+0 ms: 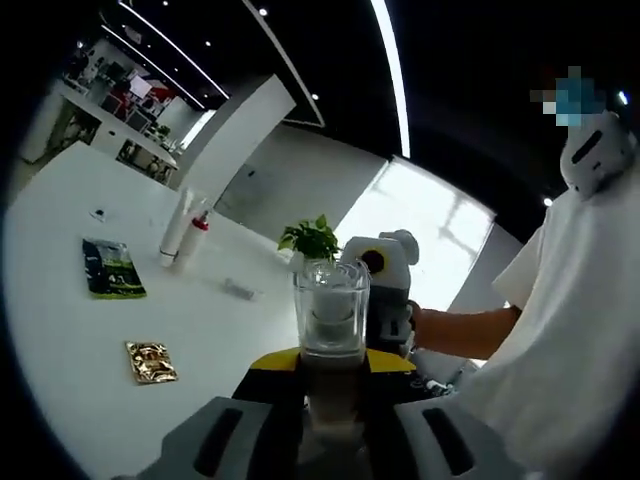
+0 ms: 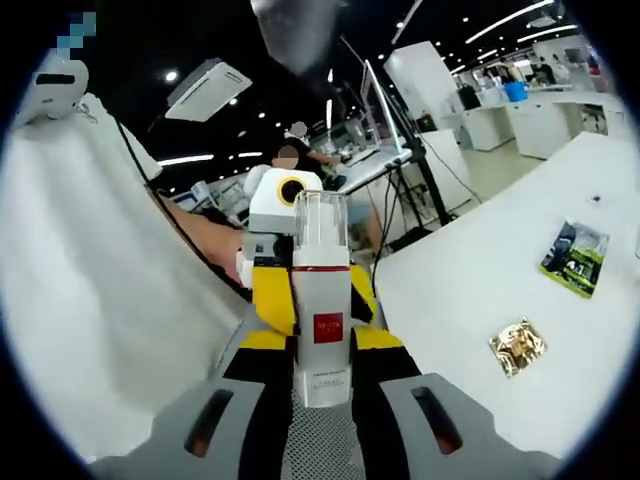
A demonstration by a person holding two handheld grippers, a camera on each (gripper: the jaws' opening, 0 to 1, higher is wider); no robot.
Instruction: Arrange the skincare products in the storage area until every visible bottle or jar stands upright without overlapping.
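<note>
1. In the left gripper view, the left gripper (image 1: pixel 330 415) has its two grey jaws coming up from the bottom and a bottle (image 1: pixel 330 330) sits right between them. It's seen from the cap end: a clear cap with a white pump inside. The jaws look clamped on its body, but the actual contact is blurry.
2. Just behind that bottle is the right gripper (image 1: pixel 385 290), white and yellow, with a person's hand (image 1: pixel 415 320) on it and a bare forearm running off to the right.
3. In the right gripper view it's the same bottle (image 2: pixel 321 300) from the side: white body, red band under the clear cap, little red square label. It stands upright in the frame, off the table, with the right gripper (image 2: pixel 322 400) closed on its lower end.
4. The left gripper (image 2: pixel 285 260) comes in from behind, yellow pads on both sides of the bottle's middle. So both tongs are on one bottle.
5. Further out, the white table (image 1: pixel 90 340) has a gold foil sachet (image 1: pixel 150 362), a dark green packet (image 1: pixel 112 268) and a white tube with a red cap (image 1: pixel 185 232), all well apart.
6. A small green plant (image 1: pixel 312 238) pokes up behind the bottle's cap.
7. A person in a white shirt (image 2: pixel 90 280) stands close by.
</note>
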